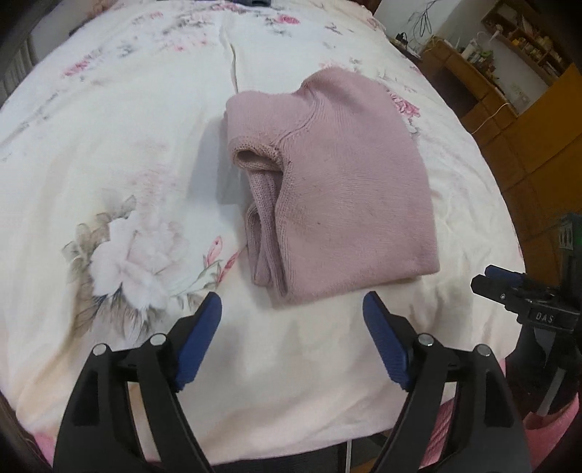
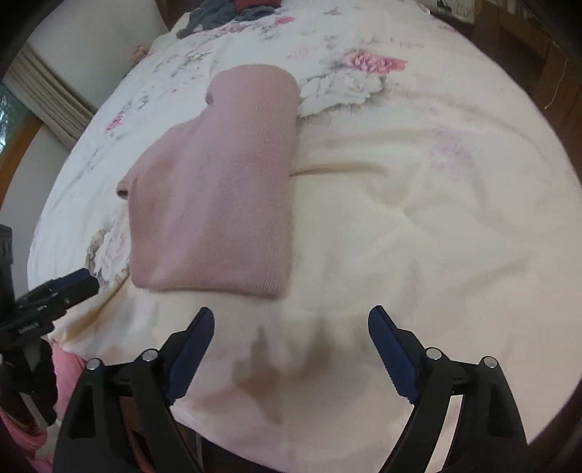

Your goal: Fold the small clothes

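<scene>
A cream bedspread (image 1: 109,163) printed with pink and grey flowers covers the bed and fills both views, creased and faintly stained near the closest edge. On it lies the pink knitted sweater (image 1: 338,189), folded into a compact bundle, its ribbed layers showing along one side. The left gripper (image 1: 293,309) hangs just short of the sweater with its blue-padded jaws spread wide and nothing between them; the right gripper (image 2: 291,324) is likewise released and empty. Wooden shelves and cabinets (image 1: 509,83) stand beyond the bed (cluttered with small items too blurred to name). A dark heap of clothes (image 2: 225,11) sits at the far end, and a curtain (image 2: 47,94) hangs by the wall.
</scene>
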A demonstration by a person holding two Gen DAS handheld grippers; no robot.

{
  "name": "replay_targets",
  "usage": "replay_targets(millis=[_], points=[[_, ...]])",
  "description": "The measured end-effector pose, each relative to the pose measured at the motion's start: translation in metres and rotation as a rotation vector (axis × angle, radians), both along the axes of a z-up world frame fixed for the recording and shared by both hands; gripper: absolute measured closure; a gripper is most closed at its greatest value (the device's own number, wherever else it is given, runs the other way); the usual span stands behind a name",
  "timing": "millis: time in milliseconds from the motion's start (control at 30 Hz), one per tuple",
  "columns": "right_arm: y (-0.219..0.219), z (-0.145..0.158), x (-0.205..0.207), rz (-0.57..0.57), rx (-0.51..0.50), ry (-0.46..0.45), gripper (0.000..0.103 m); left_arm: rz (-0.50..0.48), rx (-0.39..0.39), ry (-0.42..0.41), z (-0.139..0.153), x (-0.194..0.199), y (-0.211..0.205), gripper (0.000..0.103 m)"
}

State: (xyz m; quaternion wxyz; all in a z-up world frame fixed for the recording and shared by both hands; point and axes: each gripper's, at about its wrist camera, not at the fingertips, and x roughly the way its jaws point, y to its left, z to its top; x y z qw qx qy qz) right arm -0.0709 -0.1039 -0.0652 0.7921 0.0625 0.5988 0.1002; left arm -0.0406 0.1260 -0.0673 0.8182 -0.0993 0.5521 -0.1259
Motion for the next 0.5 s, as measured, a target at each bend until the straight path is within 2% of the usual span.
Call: replay_targets(millis=[233, 500], points=[[0.000, 0.028, -0.021, -0.017, -0.021, -0.038, 0.008, 0.005, 0.039, -0.022, 0.022, -0.028, -0.008, 0.018], [0.014, 0.054, -0.038, -0.030, -0.100, -0.057, 0.004, 0.006, 0.019, -0.035, 0.043, -0.049, -0.012, 0.015]])
